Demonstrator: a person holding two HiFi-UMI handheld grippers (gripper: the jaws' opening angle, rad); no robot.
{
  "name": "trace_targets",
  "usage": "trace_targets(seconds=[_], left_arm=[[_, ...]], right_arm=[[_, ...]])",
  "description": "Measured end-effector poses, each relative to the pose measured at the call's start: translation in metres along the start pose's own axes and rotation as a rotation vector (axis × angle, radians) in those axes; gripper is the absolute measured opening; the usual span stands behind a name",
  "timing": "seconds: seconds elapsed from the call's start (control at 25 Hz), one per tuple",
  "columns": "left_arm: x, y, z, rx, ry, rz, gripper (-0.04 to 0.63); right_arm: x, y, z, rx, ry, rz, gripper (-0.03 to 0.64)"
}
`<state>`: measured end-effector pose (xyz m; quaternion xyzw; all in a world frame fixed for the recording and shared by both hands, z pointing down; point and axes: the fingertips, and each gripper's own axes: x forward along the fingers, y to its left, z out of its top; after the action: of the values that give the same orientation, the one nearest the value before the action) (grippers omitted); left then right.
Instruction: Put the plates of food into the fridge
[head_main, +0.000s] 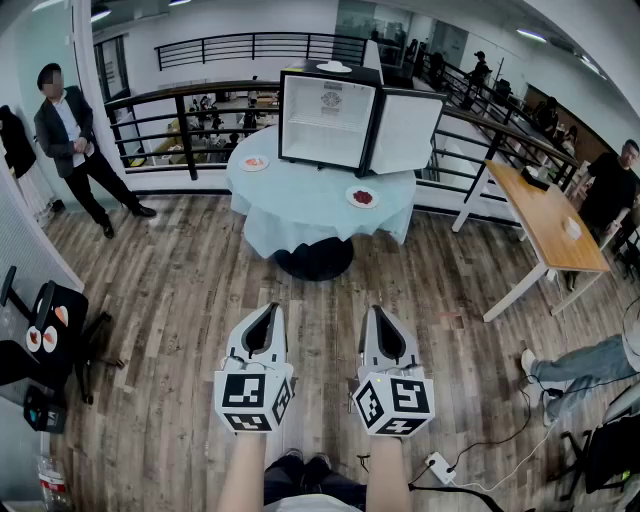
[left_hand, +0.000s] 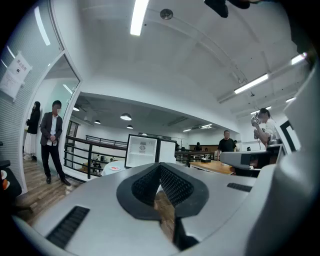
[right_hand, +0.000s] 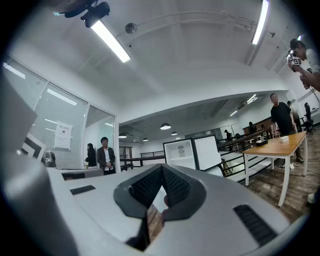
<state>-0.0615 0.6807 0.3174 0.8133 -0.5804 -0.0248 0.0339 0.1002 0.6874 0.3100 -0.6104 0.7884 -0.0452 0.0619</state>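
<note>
Close in front of me, my left gripper (head_main: 271, 309) and right gripper (head_main: 372, 311) level, jaws pressed together on nothing, far ahead across the wood floor (head_main: 190, 290) the left plate (head_main: 254, 162) and right plate (head_main: 362, 197) on the round table (head_main: 300, 190), open fridge (head_main: 328, 122) just behind them.

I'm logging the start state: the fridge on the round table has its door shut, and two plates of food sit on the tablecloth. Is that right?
Not quite: the fridge on the round table has its door swung open, as the head view shows. The rest holds: the left plate and the right plate of food sit on the tablecloth.
</note>
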Motion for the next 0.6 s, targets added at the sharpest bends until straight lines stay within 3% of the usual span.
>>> trace_targets(seconds=[0.6], left_arm=[[-0.0021,-0.0063,-0.0004,0.001,-0.001,-0.008,0.006]], right_arm=[[-0.0057,-0.0037,0.0012,0.012,-0.019,0.006,0.014]])
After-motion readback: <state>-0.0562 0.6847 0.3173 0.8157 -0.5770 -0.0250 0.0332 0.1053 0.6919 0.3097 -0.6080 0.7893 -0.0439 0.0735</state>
